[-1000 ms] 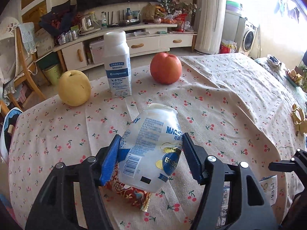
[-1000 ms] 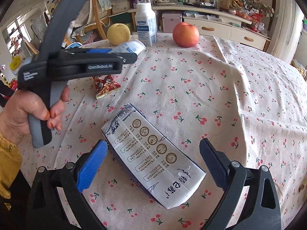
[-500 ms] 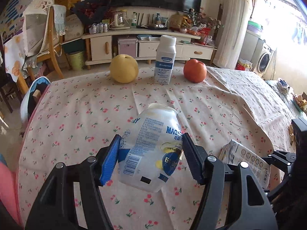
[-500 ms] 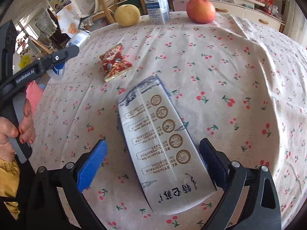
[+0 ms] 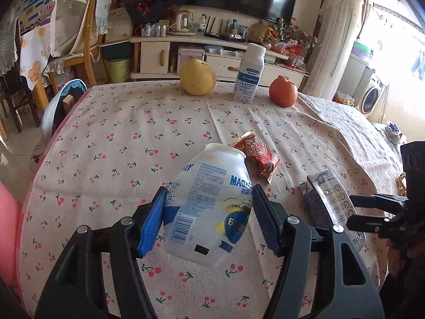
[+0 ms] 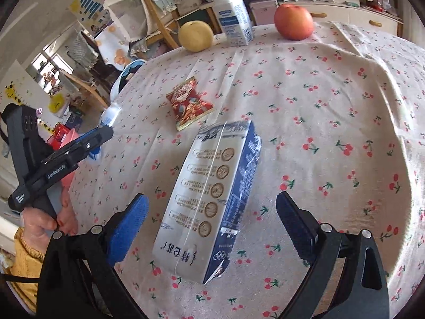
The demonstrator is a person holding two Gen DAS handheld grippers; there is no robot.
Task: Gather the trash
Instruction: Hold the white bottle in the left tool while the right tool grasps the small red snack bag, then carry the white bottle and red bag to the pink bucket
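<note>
Two claws work over a cherry-print tabletop [image 5: 111,138]. Left claw [image 5: 208,219] is clamped on a crushed plastic bottle [image 5: 209,207], lifted clear; it looks light and springy, best squeezed across its belly. Right claw [image 6: 212,223] gapes, straddling a flattened carton [image 6: 212,194] without touching; likely light and stiff, best gripped across its width. Both point steeply down. A wrapper [image 6: 189,103] lies beyond.

The milk carton [image 6: 212,199] lay flat on the table [image 6: 332,111]. Beyond the carton's far end, just to the left, lay the snack packet [image 6: 189,102]. Far behind the carton, along the table's back edge, stood the pear [image 6: 195,36], milk bottle [image 6: 233,16] and apple [image 6: 293,21], left to right.
</note>
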